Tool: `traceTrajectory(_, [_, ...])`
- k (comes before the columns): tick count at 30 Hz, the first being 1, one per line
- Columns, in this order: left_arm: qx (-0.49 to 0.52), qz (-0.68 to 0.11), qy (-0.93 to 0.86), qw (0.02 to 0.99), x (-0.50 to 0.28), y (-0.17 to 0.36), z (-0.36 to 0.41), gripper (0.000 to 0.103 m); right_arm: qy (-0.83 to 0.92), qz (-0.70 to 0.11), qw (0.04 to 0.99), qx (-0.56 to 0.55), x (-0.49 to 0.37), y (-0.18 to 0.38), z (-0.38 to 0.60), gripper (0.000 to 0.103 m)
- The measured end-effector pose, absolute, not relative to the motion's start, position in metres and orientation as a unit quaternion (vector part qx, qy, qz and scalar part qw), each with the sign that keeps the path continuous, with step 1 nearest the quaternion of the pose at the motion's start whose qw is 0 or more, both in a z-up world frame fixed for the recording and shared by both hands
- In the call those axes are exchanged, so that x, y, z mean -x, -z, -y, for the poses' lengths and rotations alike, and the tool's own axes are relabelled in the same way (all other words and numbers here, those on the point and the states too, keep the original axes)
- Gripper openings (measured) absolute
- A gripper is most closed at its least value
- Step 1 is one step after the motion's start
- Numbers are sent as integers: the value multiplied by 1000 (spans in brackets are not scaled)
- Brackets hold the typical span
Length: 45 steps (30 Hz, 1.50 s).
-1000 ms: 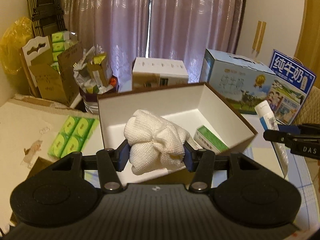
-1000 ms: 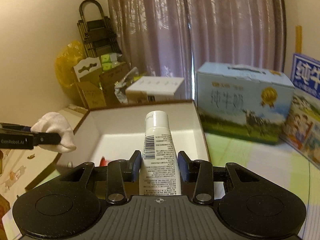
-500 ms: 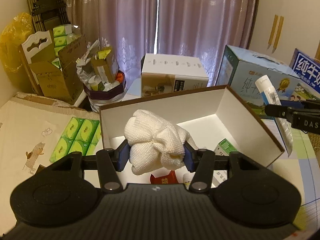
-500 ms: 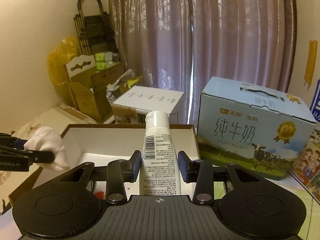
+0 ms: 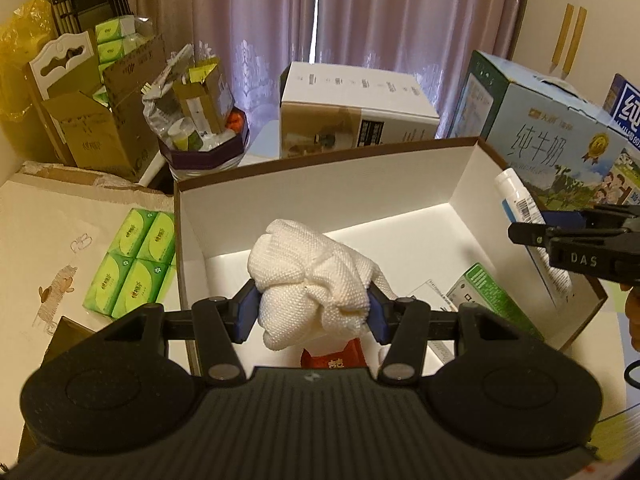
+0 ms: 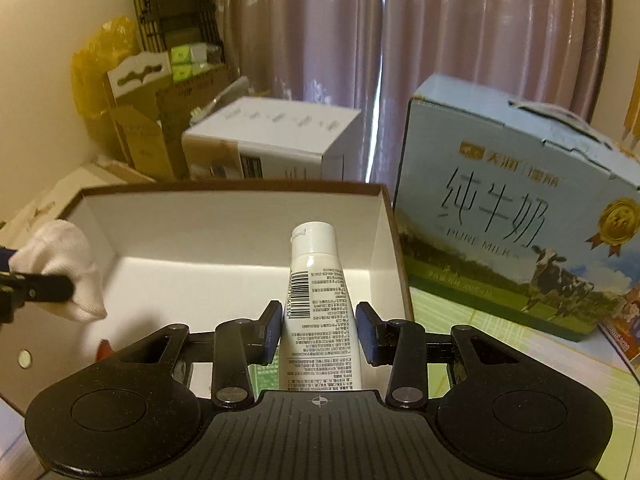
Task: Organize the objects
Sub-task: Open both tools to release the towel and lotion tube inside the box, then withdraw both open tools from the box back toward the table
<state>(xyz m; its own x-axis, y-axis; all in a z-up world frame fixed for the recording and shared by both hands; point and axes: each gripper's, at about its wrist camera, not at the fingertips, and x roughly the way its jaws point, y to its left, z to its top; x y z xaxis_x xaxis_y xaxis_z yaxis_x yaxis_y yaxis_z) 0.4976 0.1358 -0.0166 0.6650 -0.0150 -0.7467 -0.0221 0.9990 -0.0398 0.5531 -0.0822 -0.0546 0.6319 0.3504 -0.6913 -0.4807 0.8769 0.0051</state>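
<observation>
My left gripper [image 5: 312, 312] is shut on a bunched white cloth [image 5: 312, 276], held over the near left part of an open white box with brown rim [image 5: 320, 184]. My right gripper [image 6: 318, 332] is shut on a white tube with a barcode [image 6: 316, 300], cap pointing away, over the box's [image 6: 224, 216] right side. In the left wrist view the right gripper [image 5: 568, 240] and the tube [image 5: 520, 204] show at the right. In the right wrist view the cloth [image 6: 64, 264] shows at the left. Inside the box lie a green carton [image 5: 488, 296] and a red item [image 5: 332, 360].
A blue milk carton case [image 6: 512, 216] stands right of the box. A white-and-tan carton [image 5: 356, 108] sits behind it. Green tissue packs [image 5: 132, 260] lie to the left. Cardboard boxes [image 5: 100, 120] and a full purple bin [image 5: 200, 140] stand at the back left.
Both grippers have moved forward and down over the box, each keeping its hold. The box now fills more of both views, and the red item inside has come into sight.
</observation>
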Motion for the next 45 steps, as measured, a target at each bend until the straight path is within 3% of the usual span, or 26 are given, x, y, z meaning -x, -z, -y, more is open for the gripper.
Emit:
traceTrajectory(36, [21,-434,14,901,-516,42,-123,52,-234,-373,895,71,-554,58,93,37])
traceTrajectory(39, [22,-430,17,902,-519,42,-121,58,-235,-374,895,65,-553,57,93,37])
traceTrajectory(42, [24,-421,15,907,-518,40,-121,80,-239,-372,895,59,-549,54,95,37])
traceTrajectory(45, [22,-417,15,909,-517,37,-121,91,-246,-370,894,56,-544,51,95,37])
